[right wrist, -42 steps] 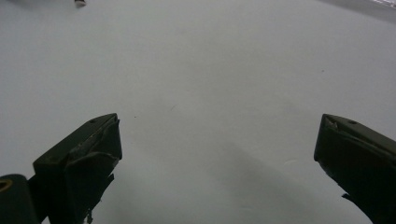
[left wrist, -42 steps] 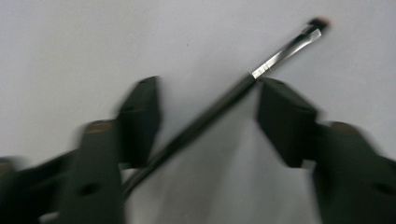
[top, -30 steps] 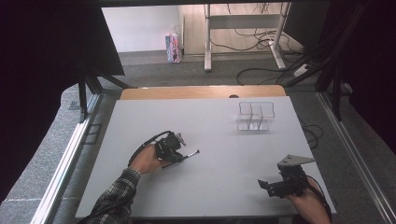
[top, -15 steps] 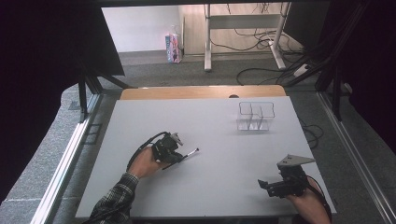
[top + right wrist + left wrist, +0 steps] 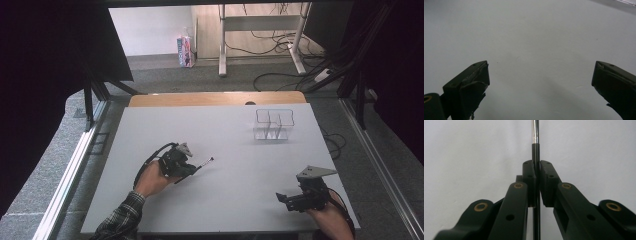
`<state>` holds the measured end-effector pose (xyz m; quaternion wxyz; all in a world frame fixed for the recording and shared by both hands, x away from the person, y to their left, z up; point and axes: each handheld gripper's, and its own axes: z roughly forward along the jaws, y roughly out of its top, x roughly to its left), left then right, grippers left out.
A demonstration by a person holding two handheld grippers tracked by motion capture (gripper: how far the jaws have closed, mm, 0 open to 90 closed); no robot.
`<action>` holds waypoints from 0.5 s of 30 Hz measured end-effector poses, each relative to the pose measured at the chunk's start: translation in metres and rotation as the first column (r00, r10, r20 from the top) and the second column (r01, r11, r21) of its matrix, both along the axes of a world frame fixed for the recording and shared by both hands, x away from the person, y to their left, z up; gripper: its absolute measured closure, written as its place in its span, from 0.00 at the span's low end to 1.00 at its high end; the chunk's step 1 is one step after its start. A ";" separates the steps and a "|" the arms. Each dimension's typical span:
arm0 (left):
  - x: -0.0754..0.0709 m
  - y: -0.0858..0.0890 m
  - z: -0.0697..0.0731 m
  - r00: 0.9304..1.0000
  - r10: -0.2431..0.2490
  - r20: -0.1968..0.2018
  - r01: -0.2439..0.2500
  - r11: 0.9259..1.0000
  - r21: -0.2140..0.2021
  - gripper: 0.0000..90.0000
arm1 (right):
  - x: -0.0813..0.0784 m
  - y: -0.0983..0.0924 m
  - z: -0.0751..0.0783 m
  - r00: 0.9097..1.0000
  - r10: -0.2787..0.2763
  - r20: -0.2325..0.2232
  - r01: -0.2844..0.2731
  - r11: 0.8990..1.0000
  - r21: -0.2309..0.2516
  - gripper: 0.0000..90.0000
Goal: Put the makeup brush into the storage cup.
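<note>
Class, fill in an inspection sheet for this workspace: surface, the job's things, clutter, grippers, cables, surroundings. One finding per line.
Surface: white table, bare across the middle.
Job's things: thin black and silver rod clamped in the left gripper, pointing toward the clear wire rack at the far right.
Clutter: nothing seen.
Grippers: left gripper shut on the rod; right gripper open, holding nothing, near the table's front right edge.
Cables: a black cable loops from the left gripper; loose cables on the floor beyond.
Surroundings: grey carpet, a desk frame, a carton by the wall.
</note>
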<state>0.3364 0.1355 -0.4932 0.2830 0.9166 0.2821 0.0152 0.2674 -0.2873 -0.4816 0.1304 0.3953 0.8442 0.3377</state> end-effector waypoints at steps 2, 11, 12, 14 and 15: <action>-0.004 0.002 0.001 1.000 0.010 0.007 -0.010 1.000 -0.017 0.94 | 0.000 0.000 0.000 1.000 0.002 0.004 -0.002 1.000 -0.001 0.01; -0.017 0.012 0.009 0.998 0.051 0.044 -0.046 0.994 -0.100 0.94 | -0.001 0.000 0.001 1.000 0.010 0.009 -0.010 1.000 0.006 0.01; -0.019 0.014 0.010 0.997 0.056 0.051 -0.050 0.993 -0.111 0.94 | 0.000 0.000 0.001 1.000 0.012 0.011 -0.012 1.000 0.008 0.01; -0.023 0.016 0.011 0.996 0.066 0.059 -0.058 0.989 -0.137 0.94 | -0.001 0.000 0.001 1.000 0.013 0.015 -0.013 1.000 0.011 0.00; -0.024 0.017 0.012 0.996 0.066 0.060 -0.056 0.987 -0.148 0.94 | -0.001 0.000 0.001 1.000 0.014 0.017 -0.014 1.000 0.012 0.00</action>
